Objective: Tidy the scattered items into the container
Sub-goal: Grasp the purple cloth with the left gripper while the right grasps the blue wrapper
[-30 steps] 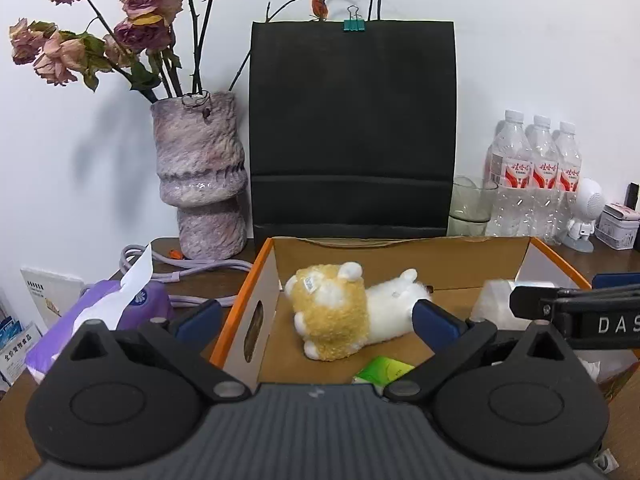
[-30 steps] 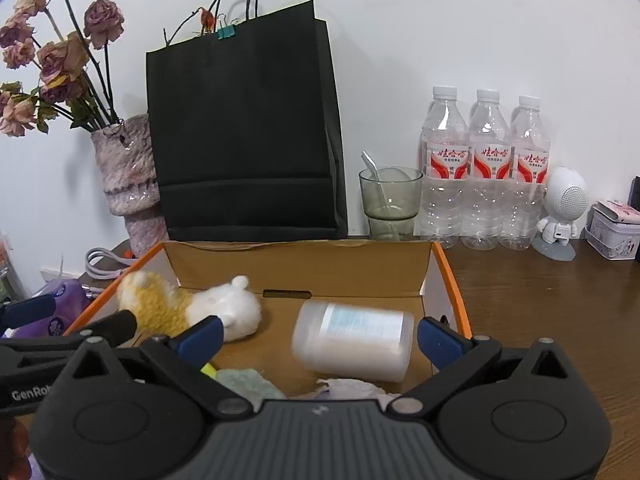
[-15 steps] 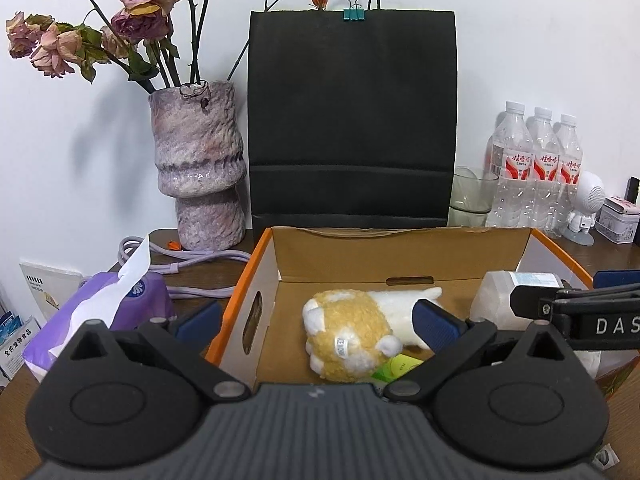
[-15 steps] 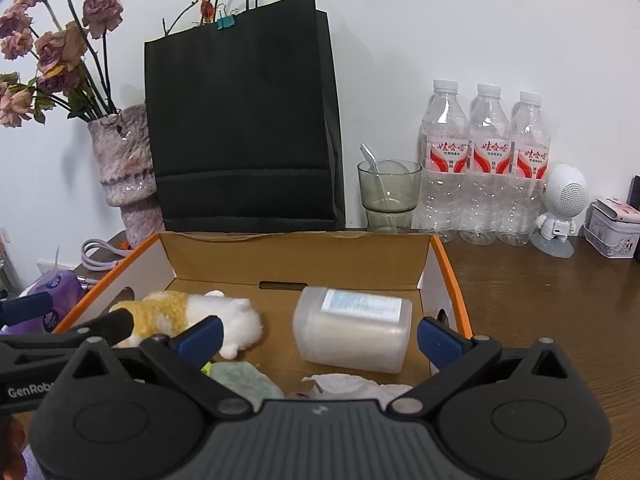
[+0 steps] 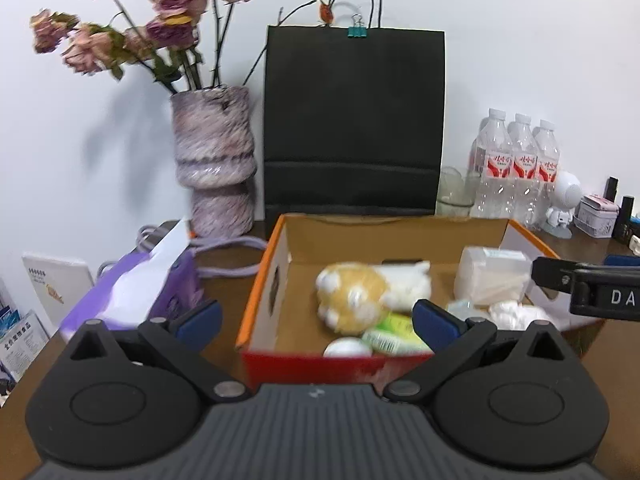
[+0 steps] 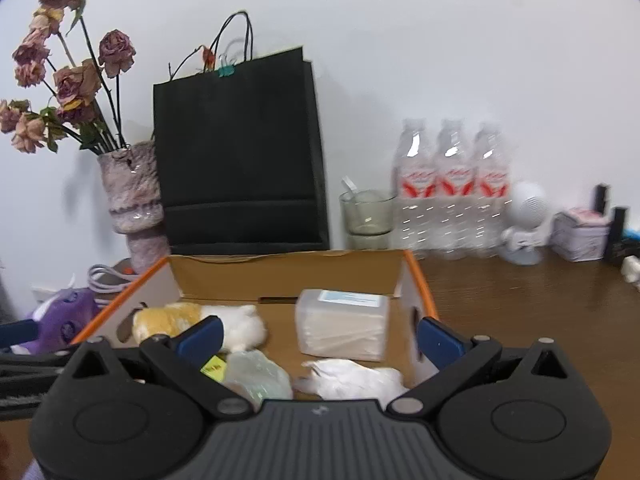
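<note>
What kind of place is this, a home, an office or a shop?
Probably a home or small office desk set against a wall. A vase of dried roses, a black paper bag and water bottles stand behind the cardboard box being filled.

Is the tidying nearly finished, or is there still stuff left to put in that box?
Nearly done, it seems. The cardboard box already holds the plush toy, the plastic tub, crumpled tissue and a green packet. The left gripper and right gripper are open and empty. Nothing loose shows nearby.
</note>
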A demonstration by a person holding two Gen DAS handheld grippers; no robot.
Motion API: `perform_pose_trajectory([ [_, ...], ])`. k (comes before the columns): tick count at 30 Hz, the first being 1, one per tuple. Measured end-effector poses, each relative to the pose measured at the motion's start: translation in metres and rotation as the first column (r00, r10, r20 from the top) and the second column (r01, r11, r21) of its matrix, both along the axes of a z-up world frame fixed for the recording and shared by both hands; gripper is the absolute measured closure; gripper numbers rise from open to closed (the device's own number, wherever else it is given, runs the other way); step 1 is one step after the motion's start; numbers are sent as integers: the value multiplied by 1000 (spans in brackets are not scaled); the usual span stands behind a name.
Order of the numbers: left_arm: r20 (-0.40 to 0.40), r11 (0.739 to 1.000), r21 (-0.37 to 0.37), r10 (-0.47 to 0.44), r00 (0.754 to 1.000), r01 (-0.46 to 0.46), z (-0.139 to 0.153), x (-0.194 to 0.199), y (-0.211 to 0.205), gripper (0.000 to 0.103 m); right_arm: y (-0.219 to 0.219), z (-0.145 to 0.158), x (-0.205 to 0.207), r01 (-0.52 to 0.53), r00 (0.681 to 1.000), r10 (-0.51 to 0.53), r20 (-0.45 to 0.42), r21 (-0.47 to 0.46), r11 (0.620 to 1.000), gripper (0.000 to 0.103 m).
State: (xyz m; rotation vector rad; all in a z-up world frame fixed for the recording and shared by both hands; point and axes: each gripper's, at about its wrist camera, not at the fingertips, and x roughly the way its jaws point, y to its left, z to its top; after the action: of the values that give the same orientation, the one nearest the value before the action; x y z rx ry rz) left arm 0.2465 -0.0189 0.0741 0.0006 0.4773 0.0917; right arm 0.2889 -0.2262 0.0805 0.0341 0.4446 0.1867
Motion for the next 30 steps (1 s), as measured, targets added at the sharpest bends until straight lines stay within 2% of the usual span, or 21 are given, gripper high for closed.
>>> perform_pose_trajectory([
  [4,-20,1000,5,15,1000,-14,-4,-28,15,0,4,-7,-26,-68,998,68,-16,-41,997,0],
  [9,-61,999,6,33,998,-32,-19,-57,31,0,18,-25,-56,-145,986,139,-90,-67,987,0],
  [15,-108,999,-32,27,994,-30,-39,-78,41,0,46,-49,-83,-224,963,201,-180,-119,967,0],
  [19,-118,999,-43,8,993,-13,-44,-85,43,0,63,-60,-95,-216,964,181,-194,-180,960,0],
  [24,-132,998,-61,2,991,-10,-52,-84,45,0,64,-69,-93,-203,958,171,-232,-122,972,0],
  [26,-137,997,-73,-8,991,-2,-55,-83,45,0,61,-72,-92,-202,954,173,-243,-99,974,5],
  [28,-143,997,-75,-17,990,6,-57,-82,44,0,59,-75,-90,-215,947,188,-260,-76,974,19],
  [29,-148,997,-75,-19,989,8,-59,-81,44,0,60,-76,-91,-220,947,194,-257,-78,972,23],
  [30,-154,997,-77,-21,988,9,-60,-81,44,0,60,-76,-93,-223,949,196,-248,-87,971,37],
])
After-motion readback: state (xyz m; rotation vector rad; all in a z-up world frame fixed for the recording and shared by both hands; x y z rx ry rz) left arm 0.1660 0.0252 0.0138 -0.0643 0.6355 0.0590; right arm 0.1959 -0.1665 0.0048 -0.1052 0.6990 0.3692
